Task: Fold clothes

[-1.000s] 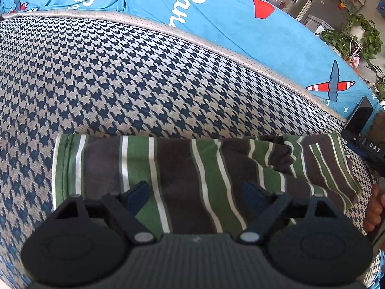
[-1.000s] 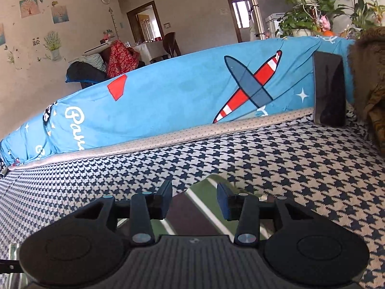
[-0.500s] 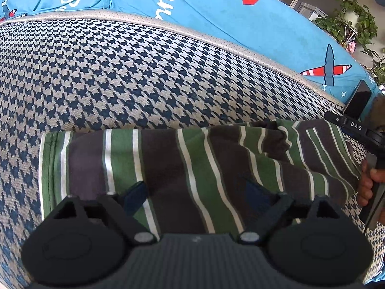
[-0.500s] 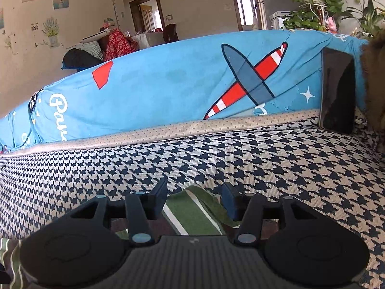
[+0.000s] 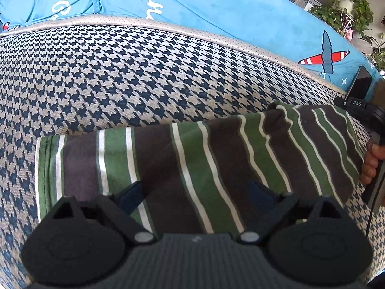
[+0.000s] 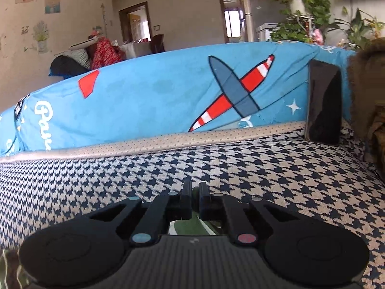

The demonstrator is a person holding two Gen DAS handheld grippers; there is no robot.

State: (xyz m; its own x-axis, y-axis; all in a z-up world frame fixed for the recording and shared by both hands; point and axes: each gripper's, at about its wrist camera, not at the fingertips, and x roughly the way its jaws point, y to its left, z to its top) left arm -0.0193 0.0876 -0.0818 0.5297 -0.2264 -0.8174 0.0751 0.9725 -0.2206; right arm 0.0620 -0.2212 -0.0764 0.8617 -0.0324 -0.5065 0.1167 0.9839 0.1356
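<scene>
A striped garment (image 5: 204, 163), banded in green, dark brown and white, is laid lengthwise across a houndstooth sofa seat (image 5: 120, 72). It is folded into a long strip; its left end is flat with a hemmed edge, while its right end is bunched and slightly raised.

The left gripper (image 5: 195, 195) is held above the near edge of the garment, pointing steeply down. Its jaws are spread wide and are opening further; the cloth is seen beneath and between the blue pads (image 5: 131, 196), but no fold is pinched by them.

The right gripper (image 6: 192, 198) is seen in its own view with the jaws drawn almost together, and a sliver of green cloth (image 6: 195, 226) is caught between them, so the garment's right end is gripped. In the left wrist view a hand (image 5: 370, 163) is seen at the right edge, just beside that end of the garment, wrapped round a black handle.

Behind the seat, a blue cover (image 6: 168, 96) printed with a red-striped aeroplane is draped over the sofa back. A dark phone (image 6: 323, 101) is propped upright against it at the right. Potted plants (image 6: 303, 12) are seen beyond the sofa.
</scene>
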